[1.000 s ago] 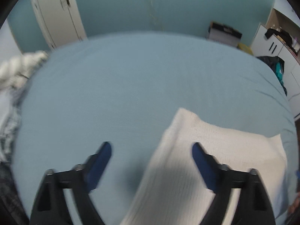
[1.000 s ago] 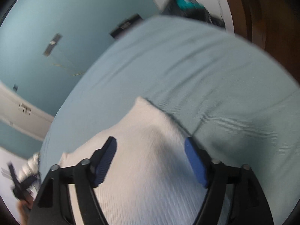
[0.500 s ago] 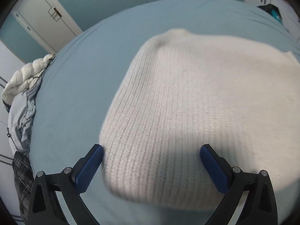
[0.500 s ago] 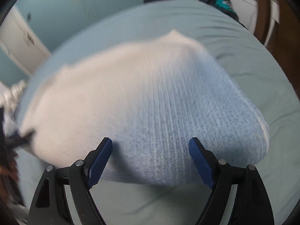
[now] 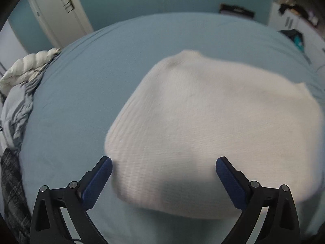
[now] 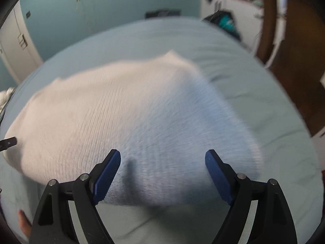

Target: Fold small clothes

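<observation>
White knit garment (image 5: 213,122) lies on blue-sheeted bed (image 5: 91,93).

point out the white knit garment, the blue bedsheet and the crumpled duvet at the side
white knit garment (image 5: 213,122), left wrist view, middle of its top face
blue bedsheet (image 5: 91,85), left wrist view, bare stretch left of the garment
crumpled duvet (image 5: 26,71), left wrist view, its bunched white edge

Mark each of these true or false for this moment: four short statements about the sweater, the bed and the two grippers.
1. The white sweater lies on a blue bed sheet. True.
2. The left gripper is clamped on the sweater. False: it is open, pads clear.
3. The right gripper holds a sock. False: it is open, holding nothing.
4. A crumpled duvet lies at the sheet's left edge. True.
</observation>
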A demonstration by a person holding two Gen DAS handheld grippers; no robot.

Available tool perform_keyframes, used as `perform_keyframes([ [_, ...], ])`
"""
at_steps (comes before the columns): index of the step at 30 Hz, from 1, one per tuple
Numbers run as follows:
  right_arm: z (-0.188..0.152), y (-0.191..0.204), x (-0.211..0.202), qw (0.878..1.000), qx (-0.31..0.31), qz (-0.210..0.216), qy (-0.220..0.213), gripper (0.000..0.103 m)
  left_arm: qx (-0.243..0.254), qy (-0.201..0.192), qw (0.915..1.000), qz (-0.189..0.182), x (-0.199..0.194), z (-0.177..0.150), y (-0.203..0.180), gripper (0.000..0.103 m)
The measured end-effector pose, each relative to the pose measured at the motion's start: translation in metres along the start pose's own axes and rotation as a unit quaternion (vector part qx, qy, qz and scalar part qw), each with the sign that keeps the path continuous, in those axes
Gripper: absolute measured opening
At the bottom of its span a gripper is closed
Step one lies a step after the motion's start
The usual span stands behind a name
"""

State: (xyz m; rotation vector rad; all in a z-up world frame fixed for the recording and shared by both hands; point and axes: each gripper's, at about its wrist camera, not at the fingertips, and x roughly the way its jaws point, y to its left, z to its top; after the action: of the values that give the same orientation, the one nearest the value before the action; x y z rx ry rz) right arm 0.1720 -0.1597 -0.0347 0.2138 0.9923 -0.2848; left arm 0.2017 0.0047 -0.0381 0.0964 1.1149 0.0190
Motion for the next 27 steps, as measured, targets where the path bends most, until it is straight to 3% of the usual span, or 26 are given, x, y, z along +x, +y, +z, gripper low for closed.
perform_keyframes([
  [2, -0.003, -0.015, -0.012, 0.999, 0.035, -0.016, -0.016, 0.083, 0.033, -0.004, 0.9986, -0.041, -0.006, -0.005, -0.021, 0.103],
  [4, 0.001, -0.033, -0.005, 0.997, 0.078, -0.029, -0.003, 0.083, 0.073, -0.002, 0.9958, -0.056, -0.004, -0.011, -0.041, 0.103],
  [8, -0.001, -0.079, 0.025, 0.982, 0.178, -0.032, 0.06, 0.083, 0.165, 0.022, 0.986, -0.015, 0.021, -0.024, -0.077, 0.103],
  [10, -0.003, -0.087, 0.039, 0.977, 0.194, -0.026, 0.089, 0.083, 0.201, 0.024, 0.9792, 0.006, 0.038, -0.036, -0.087, 0.103],
  [13, -0.008, -0.105, 0.054, 0.965, 0.237, -0.023, 0.11, 0.083, 0.215, 0.011, 0.9766, 0.009, 0.042, -0.037, -0.091, 0.103],
  [16, -0.027, -0.132, 0.072, 0.93, 0.338, 0.037, 0.138, 0.084, 0.203, 0.015, 0.9791, 0.003, 0.038, -0.033, -0.089, 0.103],
  [17, -0.027, -0.133, 0.07, 0.93, 0.341, 0.039, 0.133, 0.084, 0.202, 0.01, 0.9794, 0.006, 0.035, -0.031, -0.089, 0.103],
  [20, -0.02, -0.118, 0.045, 0.944, 0.312, -0.001, 0.111, 0.084, 0.194, -0.03, 0.9805, 0.011, 0.01, -0.026, -0.092, 0.102],
  [24, -0.007, -0.083, -0.02, 0.968, 0.225, -0.105, -0.021, 0.086, 0.178, -0.101, 0.9776, -0.048, -0.031, -0.025, -0.101, 0.103],
  [25, -0.005, -0.073, -0.029, 0.972, 0.202, -0.112, -0.046, 0.086, 0.19, -0.099, 0.9745, -0.066, -0.035, -0.028, -0.109, 0.103],
  [27, -0.003, -0.045, -0.039, 0.984, 0.138, -0.078, -0.075, 0.086, 0.227, -0.084, 0.9676, -0.072, -0.031, -0.041, -0.127, 0.103],
])
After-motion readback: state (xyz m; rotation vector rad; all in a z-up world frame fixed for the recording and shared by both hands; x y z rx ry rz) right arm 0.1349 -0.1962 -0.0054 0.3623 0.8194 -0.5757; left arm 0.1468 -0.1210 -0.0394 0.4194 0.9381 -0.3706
